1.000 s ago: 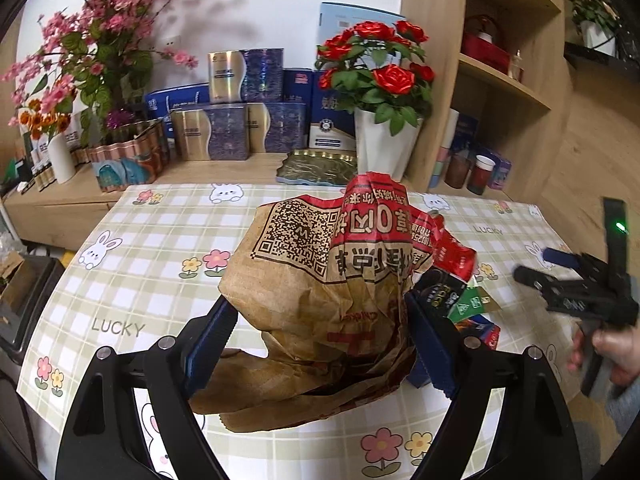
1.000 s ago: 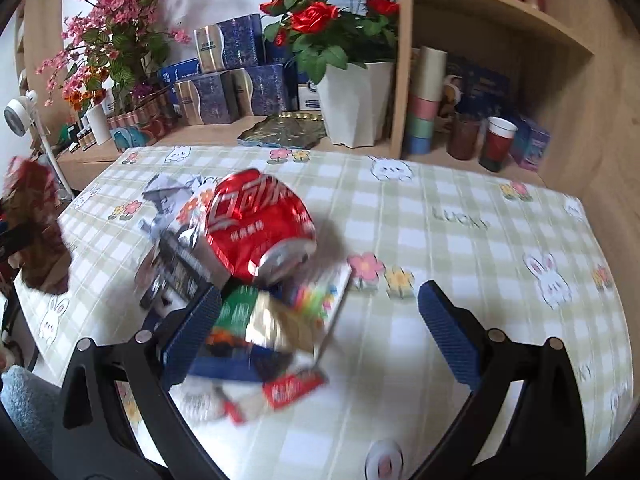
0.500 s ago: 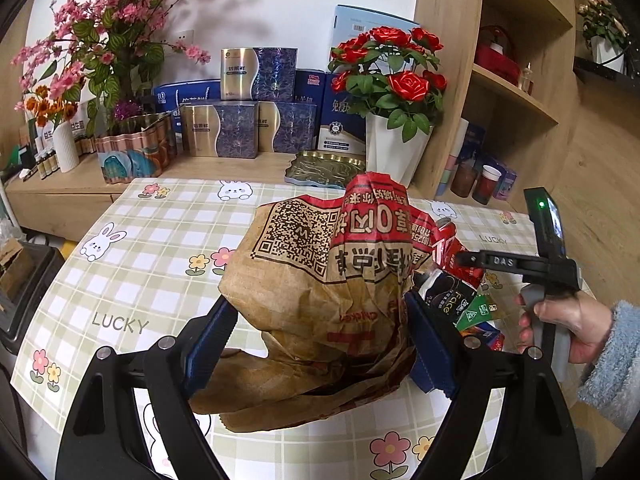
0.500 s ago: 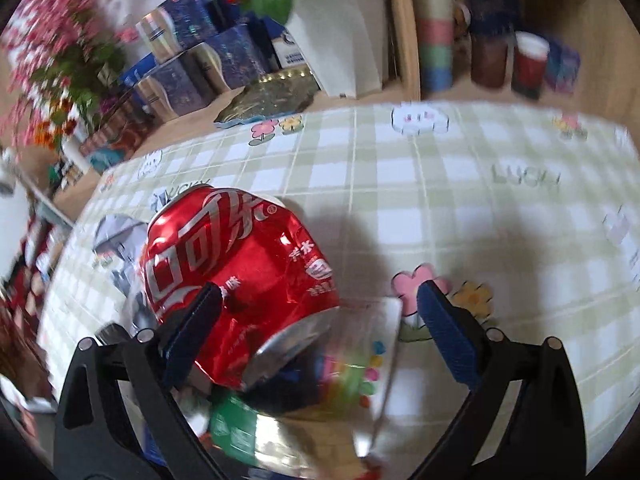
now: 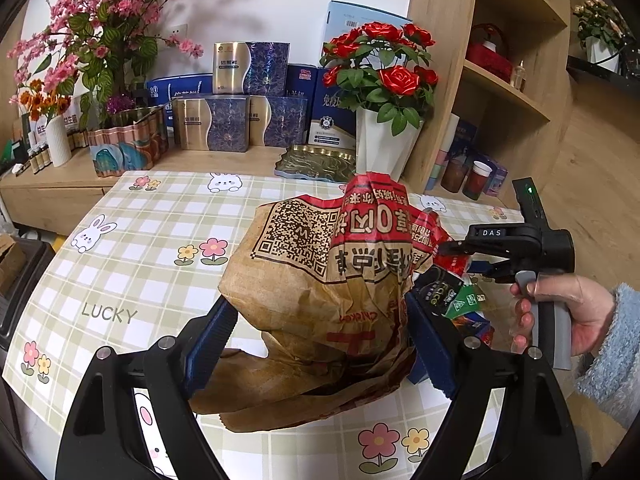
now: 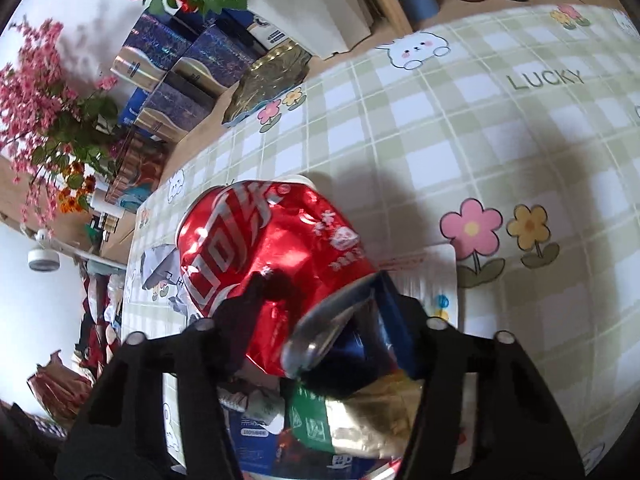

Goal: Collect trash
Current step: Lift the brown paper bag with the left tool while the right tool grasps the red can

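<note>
The right gripper has dropped onto the litter pile and now pinches a crushed red can on the near right of the table. The left gripper clamps the brown paper bag. Likely next: lift the can into the bag.

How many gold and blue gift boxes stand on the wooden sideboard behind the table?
3. One box sits on top; two stand below, the left box and the right box. Others may be hidden behind them.
</note>
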Available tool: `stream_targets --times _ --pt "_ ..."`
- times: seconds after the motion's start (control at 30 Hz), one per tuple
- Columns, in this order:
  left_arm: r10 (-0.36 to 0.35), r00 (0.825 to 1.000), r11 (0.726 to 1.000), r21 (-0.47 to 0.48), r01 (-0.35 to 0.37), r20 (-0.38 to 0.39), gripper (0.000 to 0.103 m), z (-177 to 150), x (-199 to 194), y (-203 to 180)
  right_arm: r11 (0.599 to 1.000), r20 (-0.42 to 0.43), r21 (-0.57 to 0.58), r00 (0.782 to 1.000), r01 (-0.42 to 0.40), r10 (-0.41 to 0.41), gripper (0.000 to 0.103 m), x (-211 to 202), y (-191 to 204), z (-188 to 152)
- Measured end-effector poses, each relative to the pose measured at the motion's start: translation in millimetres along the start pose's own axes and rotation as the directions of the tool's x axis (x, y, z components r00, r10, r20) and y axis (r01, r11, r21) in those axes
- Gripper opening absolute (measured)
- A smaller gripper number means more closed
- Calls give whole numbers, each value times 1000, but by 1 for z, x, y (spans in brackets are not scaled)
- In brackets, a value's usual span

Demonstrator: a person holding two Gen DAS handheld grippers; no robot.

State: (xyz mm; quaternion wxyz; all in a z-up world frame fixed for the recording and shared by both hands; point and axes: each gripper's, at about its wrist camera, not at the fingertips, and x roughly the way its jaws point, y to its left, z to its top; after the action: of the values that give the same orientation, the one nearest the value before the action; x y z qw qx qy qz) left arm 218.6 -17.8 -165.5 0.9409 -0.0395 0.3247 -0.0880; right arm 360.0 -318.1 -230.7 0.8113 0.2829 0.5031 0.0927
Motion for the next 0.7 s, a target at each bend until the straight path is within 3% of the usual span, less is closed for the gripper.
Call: stream_targets --times 0.4,0.7 --pt "-15 1000 1000 -22 15 4 82 -3 -13 4 999 137 -51 991 18 -11 37 -41 13 -11" --pt "-26 1000 999 -22 26 17 82 -4 -28 3 984 217 -152 975 89 -54 36 -66 26 -32"
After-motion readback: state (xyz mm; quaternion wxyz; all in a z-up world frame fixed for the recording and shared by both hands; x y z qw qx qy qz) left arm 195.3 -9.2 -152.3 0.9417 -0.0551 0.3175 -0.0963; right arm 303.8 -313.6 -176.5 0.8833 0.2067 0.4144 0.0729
